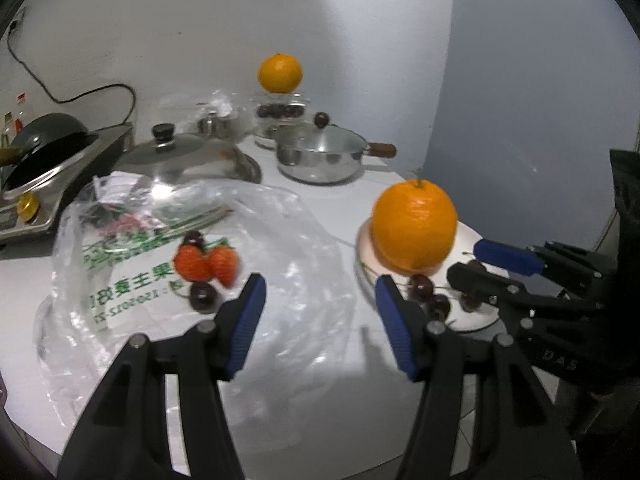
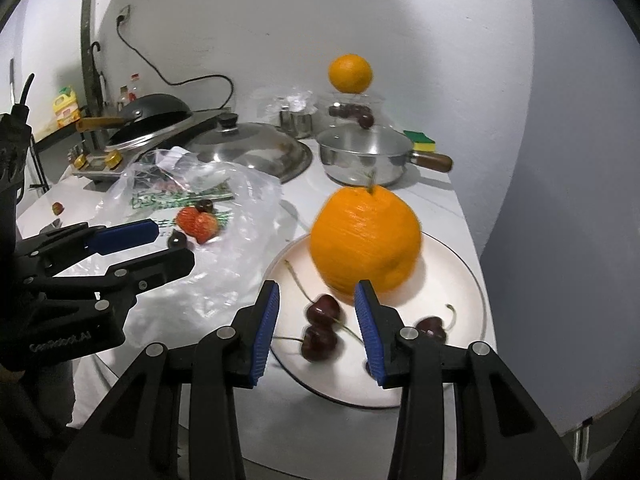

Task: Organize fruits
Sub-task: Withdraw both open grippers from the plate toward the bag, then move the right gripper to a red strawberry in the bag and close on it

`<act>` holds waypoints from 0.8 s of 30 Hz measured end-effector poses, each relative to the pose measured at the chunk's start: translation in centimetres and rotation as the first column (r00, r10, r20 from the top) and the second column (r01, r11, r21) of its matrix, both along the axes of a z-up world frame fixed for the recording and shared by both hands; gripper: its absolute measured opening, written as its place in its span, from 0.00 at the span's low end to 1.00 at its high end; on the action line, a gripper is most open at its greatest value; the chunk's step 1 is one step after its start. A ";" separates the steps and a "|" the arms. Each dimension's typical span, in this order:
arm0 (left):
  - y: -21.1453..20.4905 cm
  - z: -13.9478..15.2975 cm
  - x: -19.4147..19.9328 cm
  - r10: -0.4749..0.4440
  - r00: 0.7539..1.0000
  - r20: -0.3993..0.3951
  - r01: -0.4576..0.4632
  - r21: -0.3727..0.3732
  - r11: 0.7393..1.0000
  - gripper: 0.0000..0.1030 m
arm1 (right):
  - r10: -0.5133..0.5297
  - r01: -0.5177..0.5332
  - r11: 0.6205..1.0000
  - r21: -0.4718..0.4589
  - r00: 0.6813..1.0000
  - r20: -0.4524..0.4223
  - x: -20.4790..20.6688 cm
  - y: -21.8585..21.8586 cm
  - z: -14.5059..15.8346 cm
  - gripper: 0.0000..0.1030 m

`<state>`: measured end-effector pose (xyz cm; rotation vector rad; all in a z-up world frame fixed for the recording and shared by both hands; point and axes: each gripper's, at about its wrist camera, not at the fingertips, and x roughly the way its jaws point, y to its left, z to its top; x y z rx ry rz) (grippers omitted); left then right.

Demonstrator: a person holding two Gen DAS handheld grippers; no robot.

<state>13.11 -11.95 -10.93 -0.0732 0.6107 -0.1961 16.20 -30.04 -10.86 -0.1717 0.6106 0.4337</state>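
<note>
A big orange (image 2: 366,240) stands on a white plate (image 2: 460,280) with three dark cherries (image 2: 322,308) in front of it. My right gripper (image 2: 317,286) hovers open over the plate's near side, the cherries showing in its gap, untouched. Two strawberries (image 1: 204,264) and some cherries (image 1: 204,296) lie on a crumpled clear plastic bag (image 1: 288,240). Just short of them my left gripper (image 1: 320,320) is open and empty. It appears from the side in the right wrist view as the left gripper (image 2: 176,242). A second orange (image 1: 280,72) rests on a glass container of cherries (image 1: 280,112) at the back.
A steel pot with a wooden handle (image 1: 320,156), a large pan lid (image 1: 192,156) and a wok on a cooker (image 1: 44,140) crowd the back of the white counter. A sponge (image 2: 420,140) lies behind the pot. The counter's edge runs close to the plate's right.
</note>
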 end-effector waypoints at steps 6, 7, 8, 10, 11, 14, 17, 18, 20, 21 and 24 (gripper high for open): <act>2.9 -0.3 -0.2 0.046 0.999 0.000 -0.046 -0.009 0.999 0.57 | 0.024 -0.024 1.000 -0.011 1.000 -0.001 0.2 2.4 0.1 0.40; 3.4 -0.3 -0.3 0.054 0.999 0.000 -0.054 -0.010 0.998 0.57 | 0.028 -0.028 1.000 -0.013 1.000 -0.001 0.2 2.8 0.1 0.40; 3.8 -0.3 -0.3 0.061 0.998 0.001 -0.061 -0.011 0.998 0.57 | 0.034 -0.034 0.999 -0.016 0.999 -0.001 0.2 3.3 0.1 0.40; 4.7 -0.4 -0.4 0.074 0.997 0.002 -0.074 -0.018 0.997 0.57 | 0.044 -0.044 0.999 -0.022 0.999 -0.002 0.3 4.2 0.1 0.40; 5.0 -0.5 -0.4 0.079 0.997 0.002 -0.079 -0.020 0.997 0.57 | 0.047 -0.047 0.999 -0.026 0.999 -0.002 0.5 4.6 0.1 0.40; 6.0 -0.8 -0.5 0.093 0.996 0.000 -0.093 -0.025 0.995 0.57 | 0.059 -0.059 0.998 -0.032 0.998 -0.001 0.8 5.7 0.1 0.40; 6.9 -1.0 -0.4 0.105 0.994 -0.005 -0.105 -0.031 0.994 0.57 | 0.069 -0.069 0.997 -0.037 0.998 -0.004 0.9 6.6 0.0 0.40; 7.1 -1.1 -0.4 0.110 0.994 -0.006 -0.110 -0.032 0.993 0.57 | 0.074 -0.074 0.997 -0.038 0.997 -0.006 1.0 6.9 -0.1 0.40; 7.7 -1.2 -0.3 0.120 0.993 -0.007 -0.120 -0.035 0.992 0.57 | 0.084 -0.084 0.996 -0.043 0.996 -0.008 1.2 7.6 -0.1 0.40; 8.0 -1.3 -0.3 0.125 0.992 -0.008 -0.125 -0.038 0.991 0.57 | 0.091 -0.091 0.995 -0.045 0.996 -0.010 1.3 8.0 -0.2 0.40; 8.6 -1.5 0.0 0.133 0.991 -0.012 -0.133 -0.042 0.990 0.57 | 0.102 -0.103 0.994 -0.046 0.995 -0.013 1.6 8.7 -0.3 0.40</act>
